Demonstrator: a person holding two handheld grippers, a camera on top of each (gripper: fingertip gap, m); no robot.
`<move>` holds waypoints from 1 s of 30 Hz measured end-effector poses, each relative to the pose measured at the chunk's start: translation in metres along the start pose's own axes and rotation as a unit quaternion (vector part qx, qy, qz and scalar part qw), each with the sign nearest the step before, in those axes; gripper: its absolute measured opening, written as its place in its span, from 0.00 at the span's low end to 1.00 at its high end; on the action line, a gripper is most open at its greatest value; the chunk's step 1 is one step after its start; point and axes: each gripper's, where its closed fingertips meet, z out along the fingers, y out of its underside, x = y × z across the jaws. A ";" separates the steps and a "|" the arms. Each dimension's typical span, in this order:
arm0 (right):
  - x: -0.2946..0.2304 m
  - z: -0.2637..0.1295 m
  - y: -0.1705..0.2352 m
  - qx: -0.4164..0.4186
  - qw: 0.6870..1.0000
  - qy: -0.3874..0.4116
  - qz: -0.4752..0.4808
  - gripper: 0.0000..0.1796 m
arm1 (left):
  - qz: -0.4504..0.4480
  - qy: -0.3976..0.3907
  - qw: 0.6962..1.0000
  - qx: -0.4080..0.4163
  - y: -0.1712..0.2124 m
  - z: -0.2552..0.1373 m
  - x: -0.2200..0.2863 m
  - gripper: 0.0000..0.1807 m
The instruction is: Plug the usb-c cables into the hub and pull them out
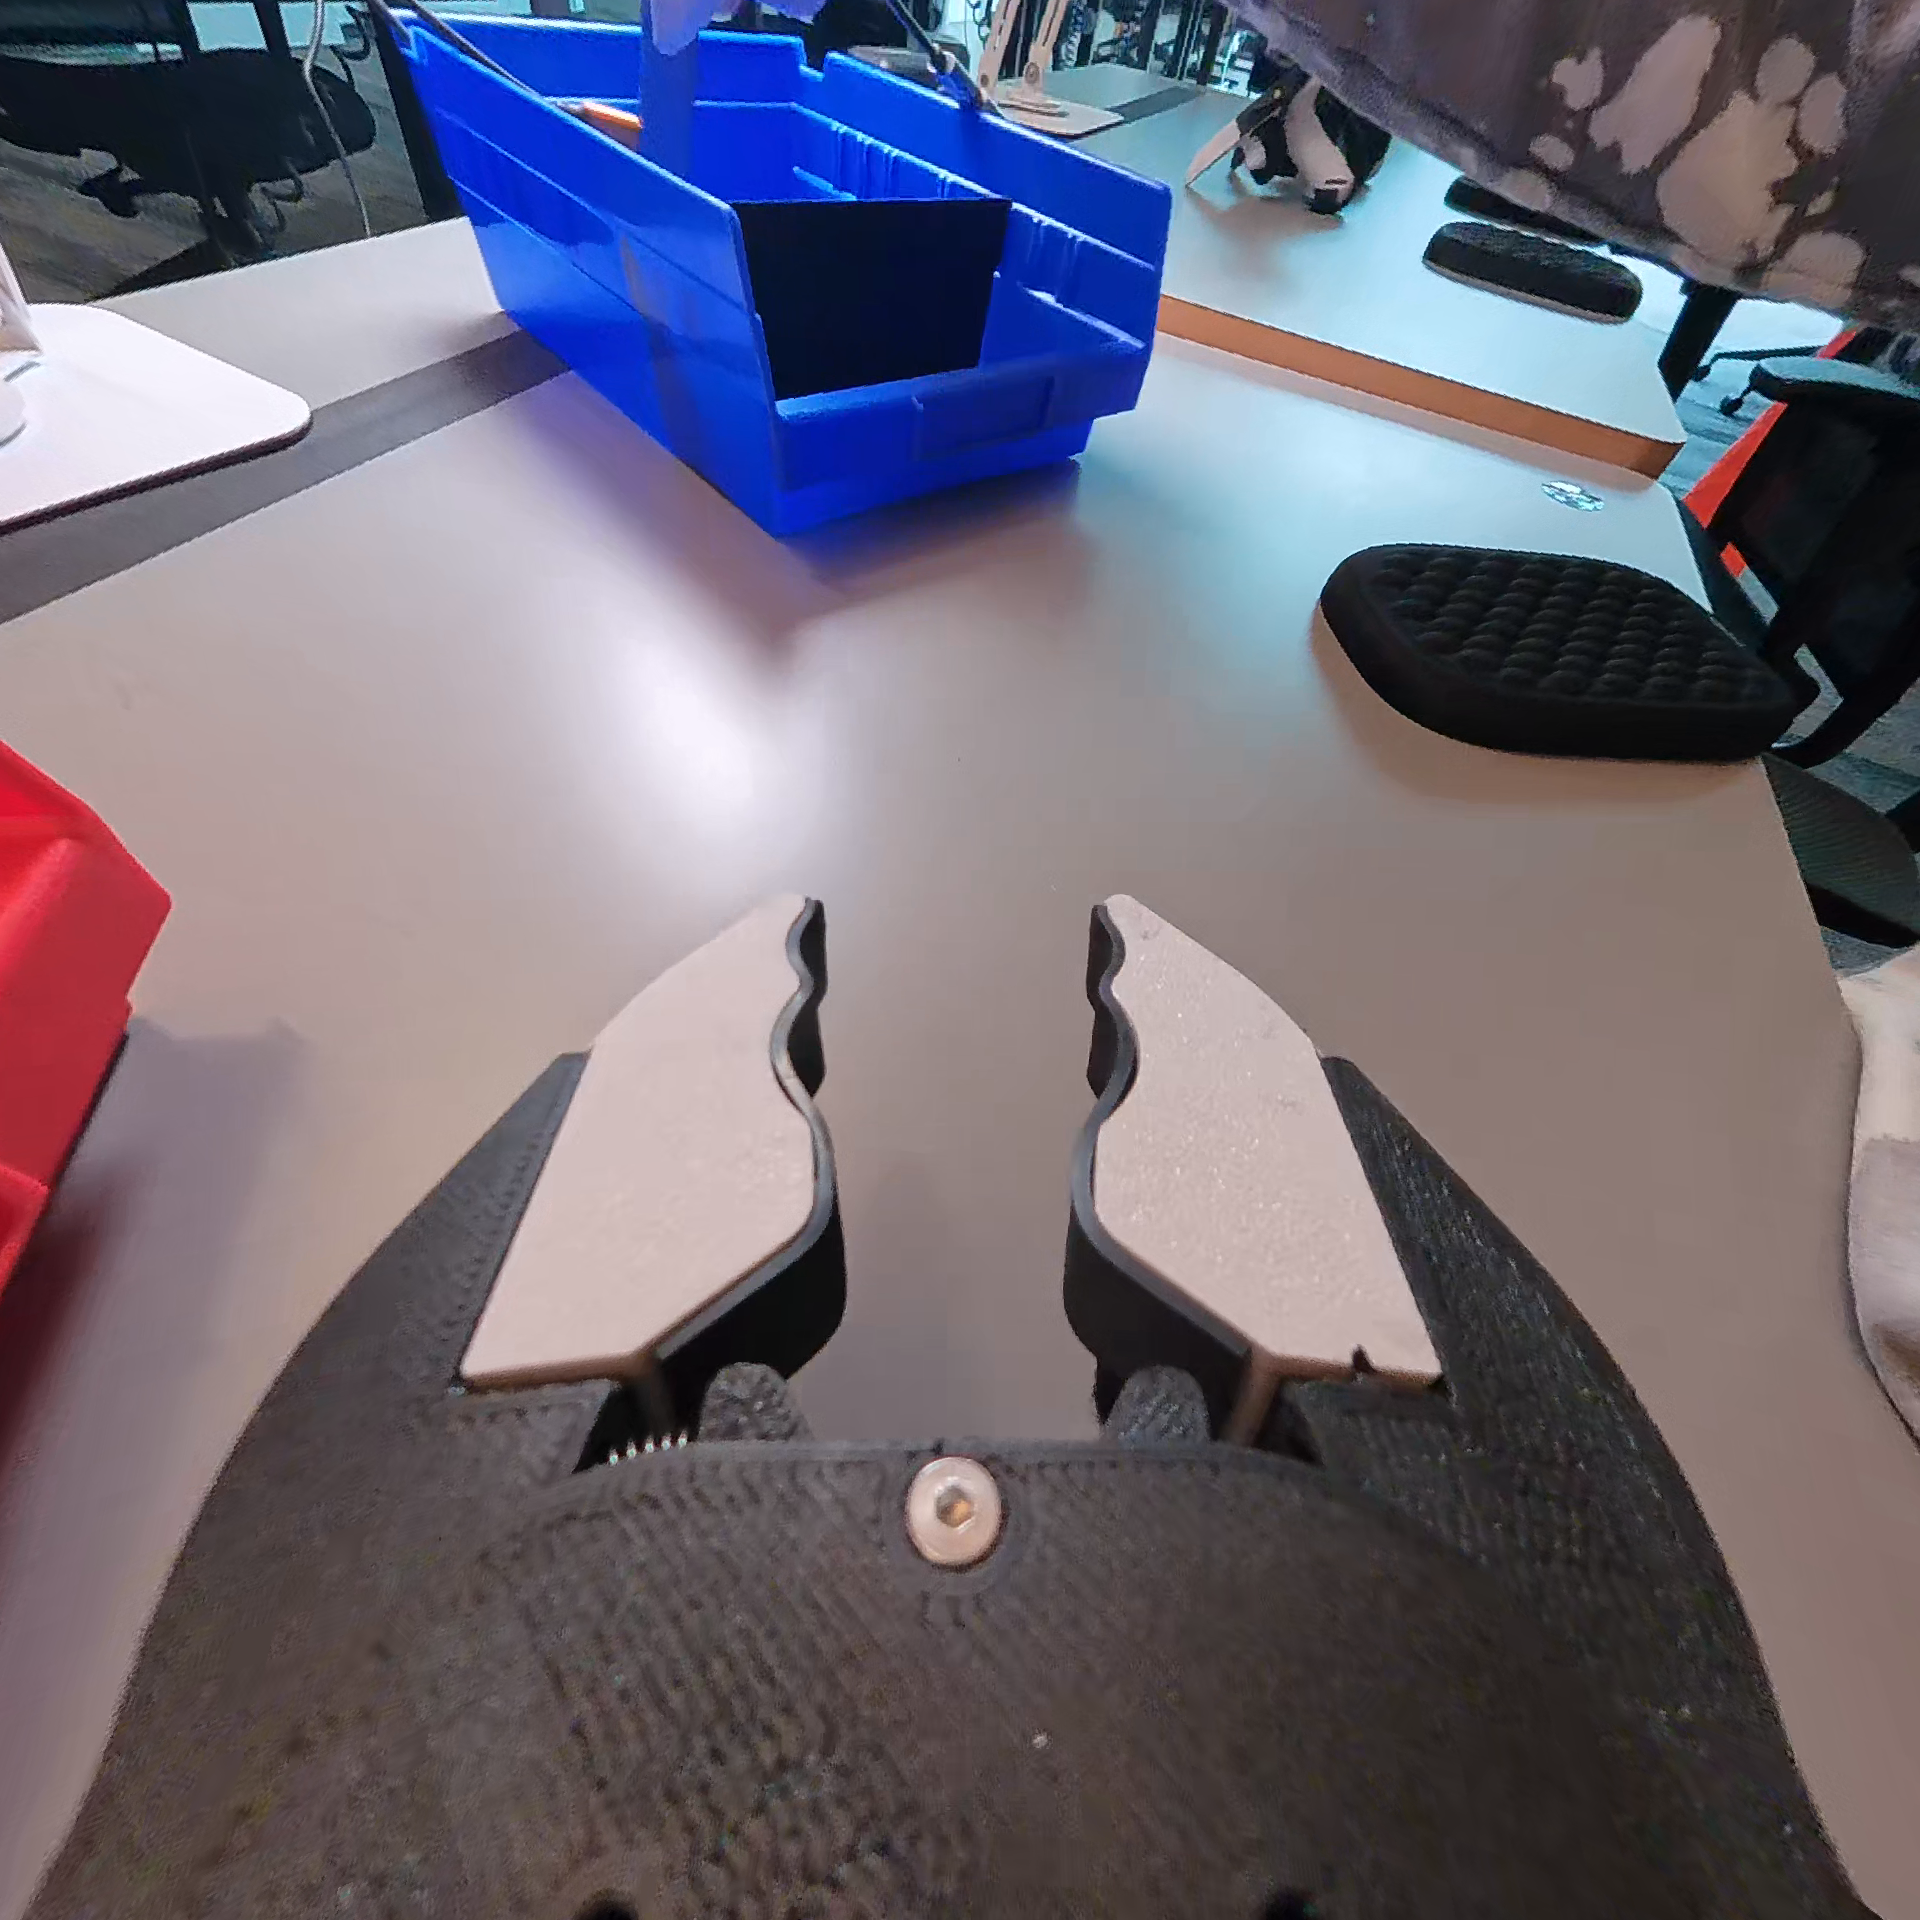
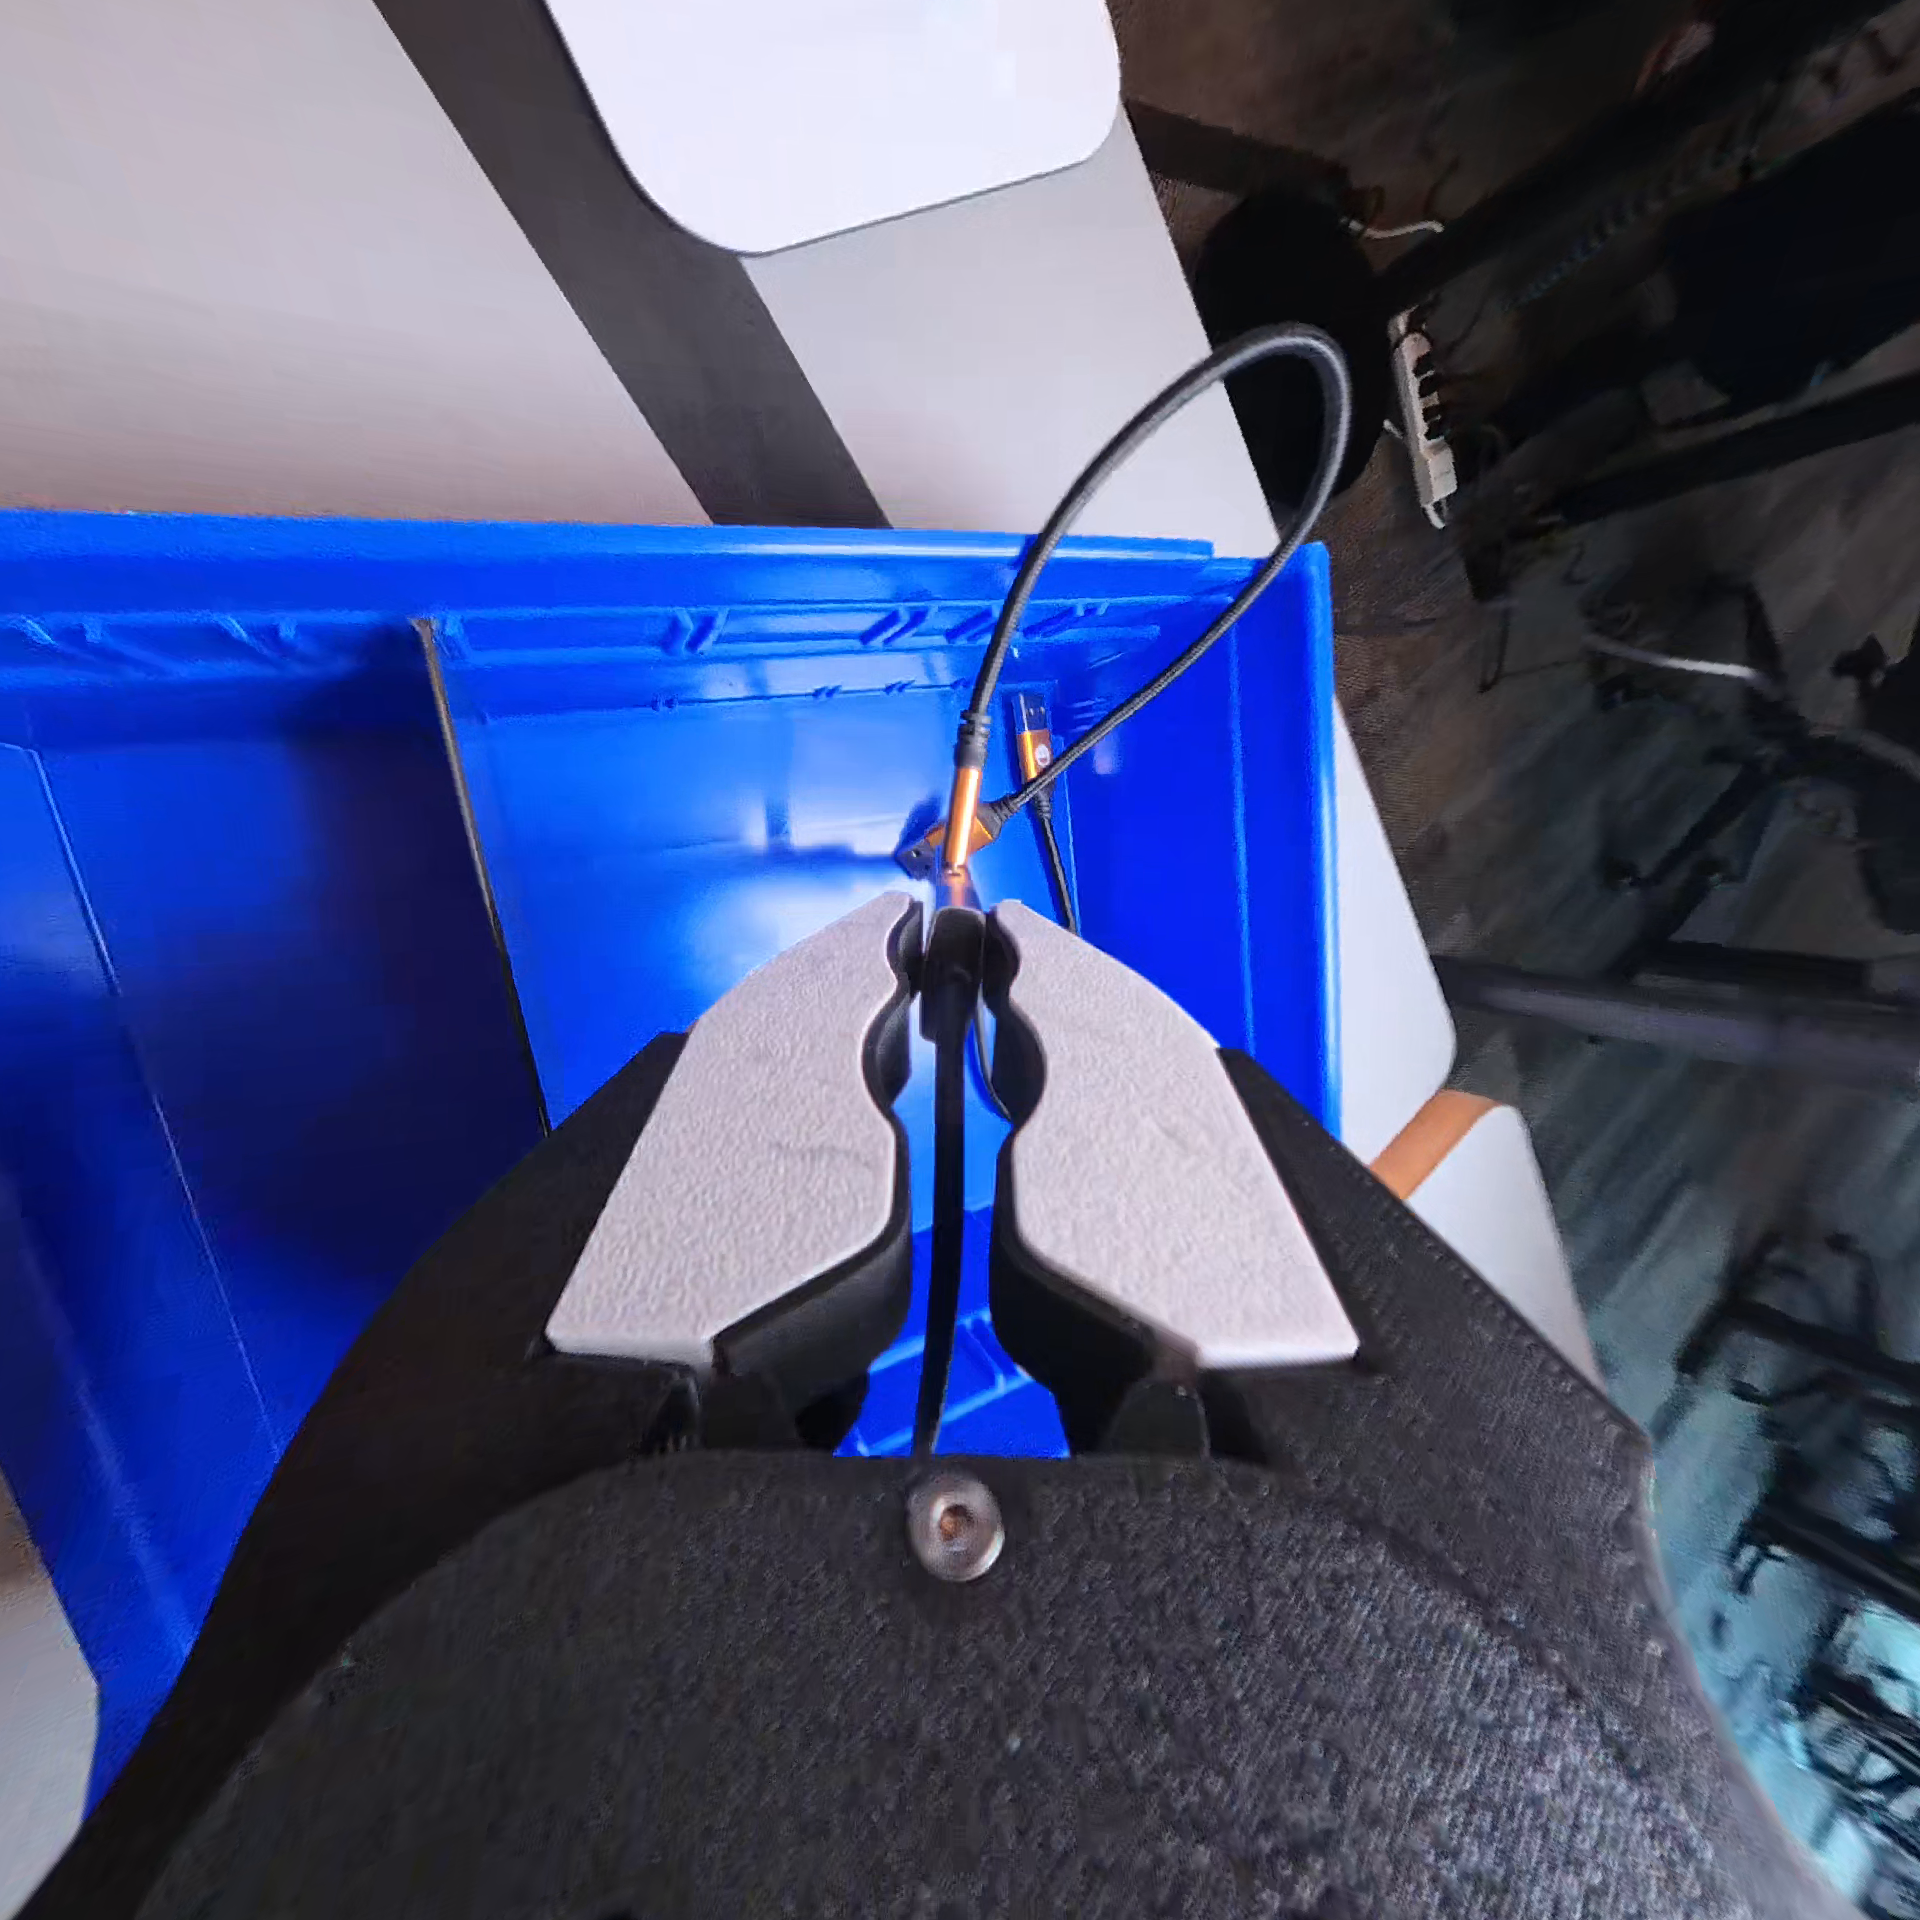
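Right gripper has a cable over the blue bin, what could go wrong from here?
1. The right gripper pinches the black cable only at its tips; it may slip.
2. The braided cable loops over the bin wall, orange plugs crossed; lifting may drag it along.
3. The left gripper is open over bare table, unable to help.

hidden: black cable (image 2: 940,1195) end, between fingertips above blue bin (image 2: 312,935) | cut off: red bin (image 1: 52,987), frame edge | blurred: floor clutter beside blue bin
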 end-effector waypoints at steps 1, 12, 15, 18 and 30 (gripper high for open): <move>0.003 -0.001 -0.005 0.000 1.000 0.004 -0.006 0.06 | 0.001 0.001 1.000 -0.001 0.000 0.000 0.000 0.27; 0.053 -0.057 -0.012 -0.016 0.998 0.045 0.041 0.05 | -0.006 0.009 1.000 -0.006 0.004 0.003 0.001 0.26; 0.055 -0.069 -0.003 -0.075 0.996 0.054 0.015 0.05 | -0.007 0.013 1.000 -0.011 0.006 0.005 0.002 0.26; 0.062 -0.079 0.015 -0.170 0.981 0.092 -0.029 0.05 | -0.010 0.012 1.000 -0.009 0.005 0.005 0.001 0.26; 0.072 -0.102 -0.031 -0.088 0.982 0.160 -0.051 0.05 | -0.007 0.018 1.000 -0.015 0.007 0.007 0.003 0.26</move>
